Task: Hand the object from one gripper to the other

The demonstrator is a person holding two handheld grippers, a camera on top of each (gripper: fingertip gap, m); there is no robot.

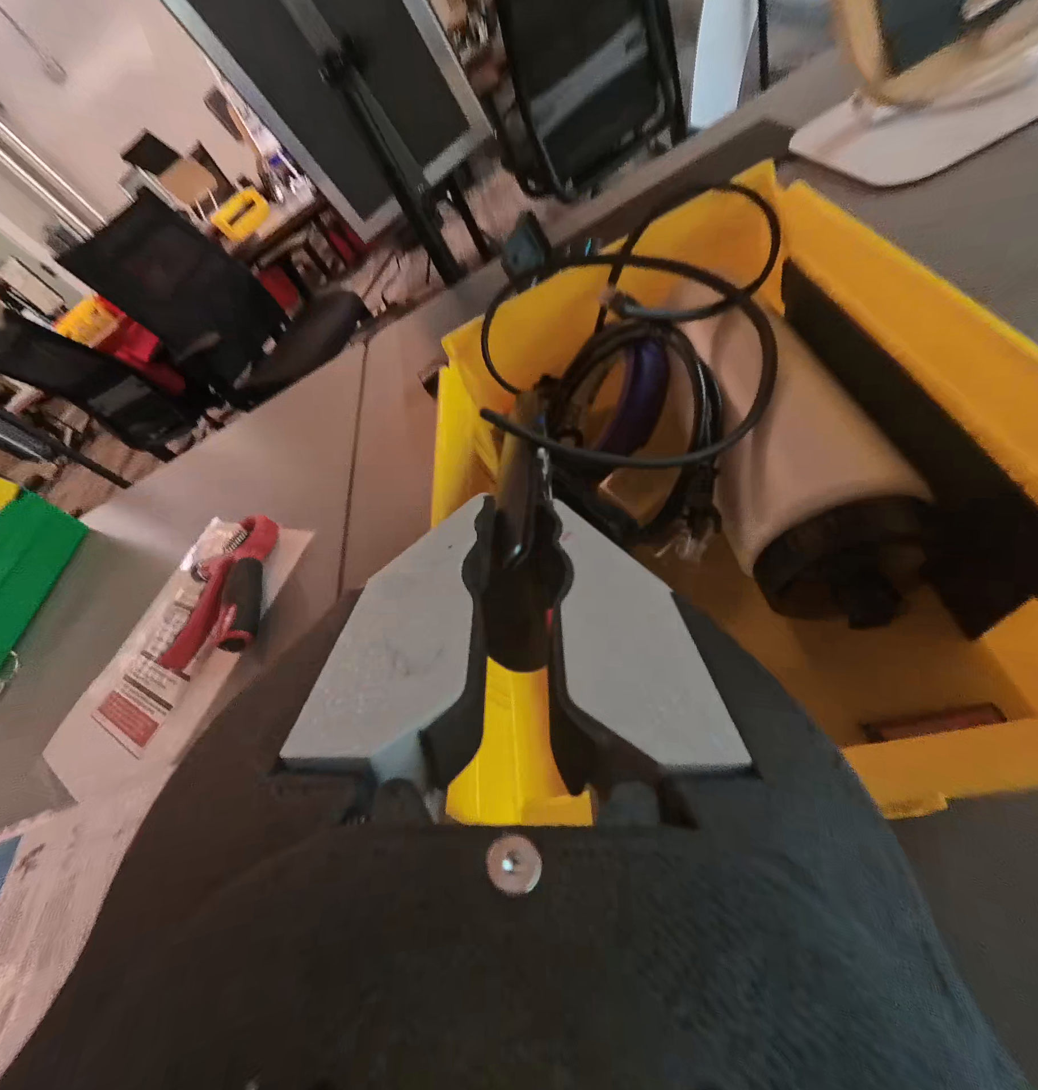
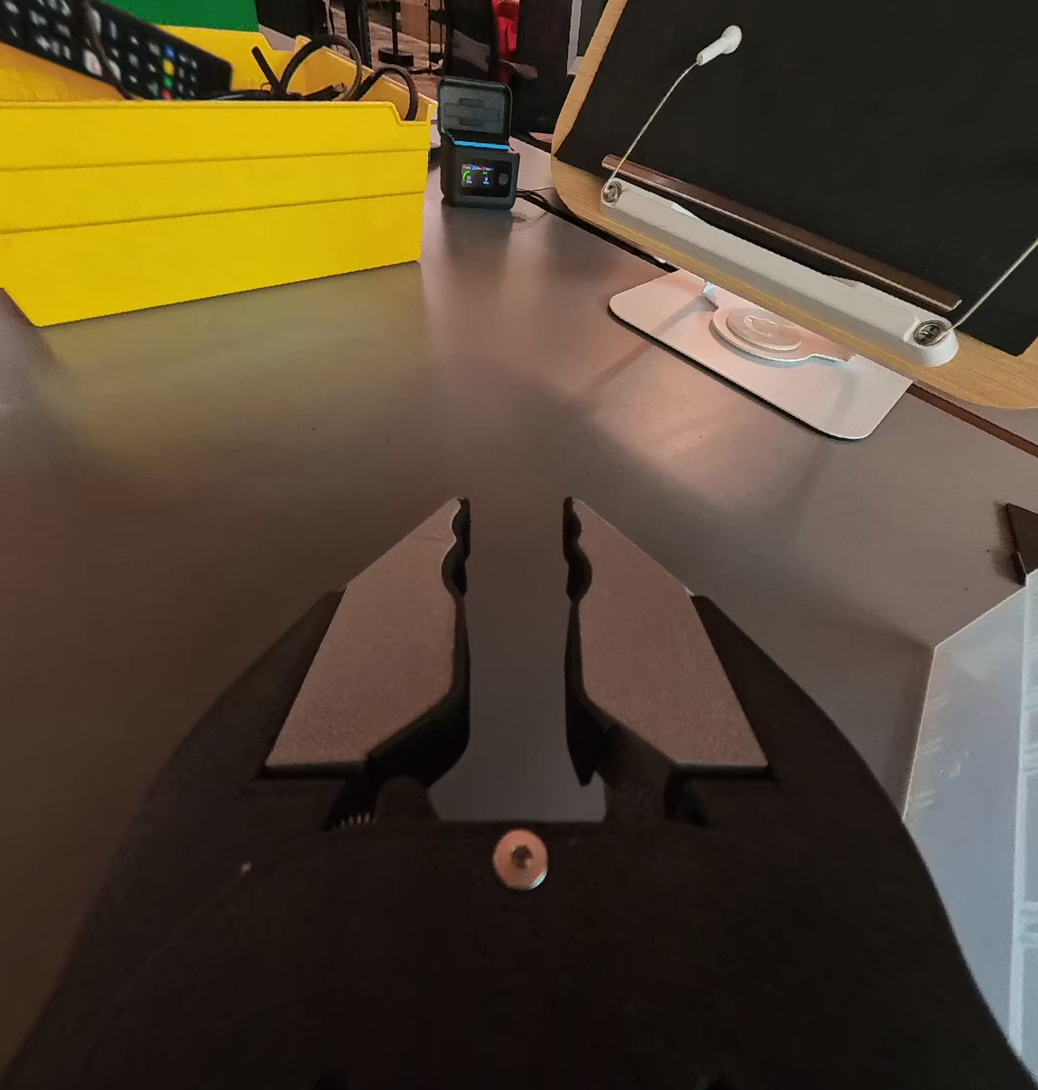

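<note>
In the left wrist view my left gripper [image 1: 519, 525] is shut on a coiled black cable [image 1: 622, 265]. It pinches a bundled part of the cable between its fingertips, and thin loops spring up and out beyond them. The cable hangs over the near end of a yellow bin [image 1: 894, 330]. In the right wrist view my right gripper [image 2: 516, 519] is open and empty, low over the dark table [image 2: 386, 383]. Neither gripper shows in the other's view.
The yellow bin holds a beige roll [image 1: 811, 436], more black cables and a purple item [image 1: 649, 377]; in the right wrist view it [image 2: 210, 194] stands far left, with a remote control [image 2: 109, 47] behind it. A red hand tool [image 1: 227, 584] lies on a card at left. A small black device [image 2: 478, 171], a board on a stand [image 2: 799, 177] and a translucent box [image 2: 1006, 767] are to my right. The grippers' ends are close to 45 cm from one another.
</note>
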